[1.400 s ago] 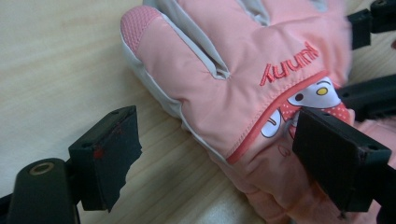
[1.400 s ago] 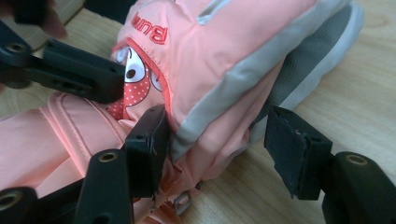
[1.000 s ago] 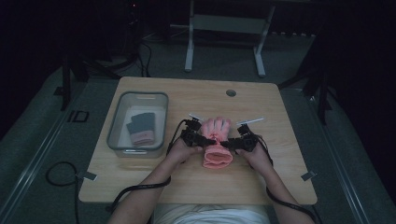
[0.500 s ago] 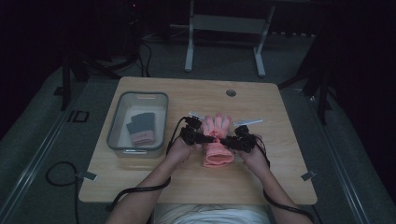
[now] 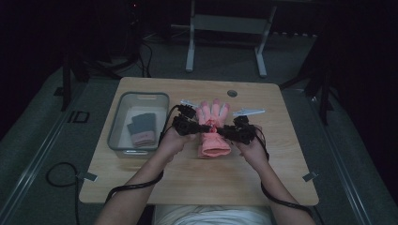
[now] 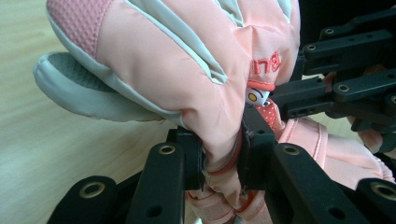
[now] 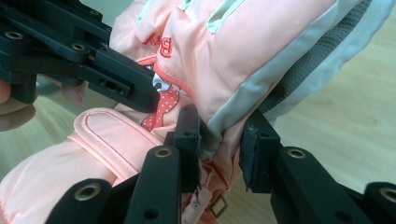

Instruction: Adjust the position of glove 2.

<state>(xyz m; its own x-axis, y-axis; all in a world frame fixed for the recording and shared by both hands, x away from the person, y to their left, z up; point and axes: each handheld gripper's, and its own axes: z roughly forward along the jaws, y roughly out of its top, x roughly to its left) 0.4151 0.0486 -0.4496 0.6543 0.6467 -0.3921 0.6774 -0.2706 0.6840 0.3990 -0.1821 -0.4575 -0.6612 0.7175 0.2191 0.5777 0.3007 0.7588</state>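
- The pink glove [image 6: 187, 84] is pinched at its wrist seam by the left hand-held gripper [image 6: 219, 154], whose jaws are clamped on bunched fabric.
- The opposite edge is gripped by the right hand-held gripper [image 7: 219, 140], its jaws having just been closing on the grey trim.
- The glove [image 5: 212, 131] is held mid-tabletop [image 5: 281, 178], right of the clear bin [image 5: 117, 140].
- A slip is judged likely: little fabric is held, so uneven pulling could free one side.
- Both hands are angled inward, palms facing.

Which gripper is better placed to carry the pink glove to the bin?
Left, probably: the left gripper is clamped on the pink glove on the side nearer the clear bin; the right gripper would have to reach across.
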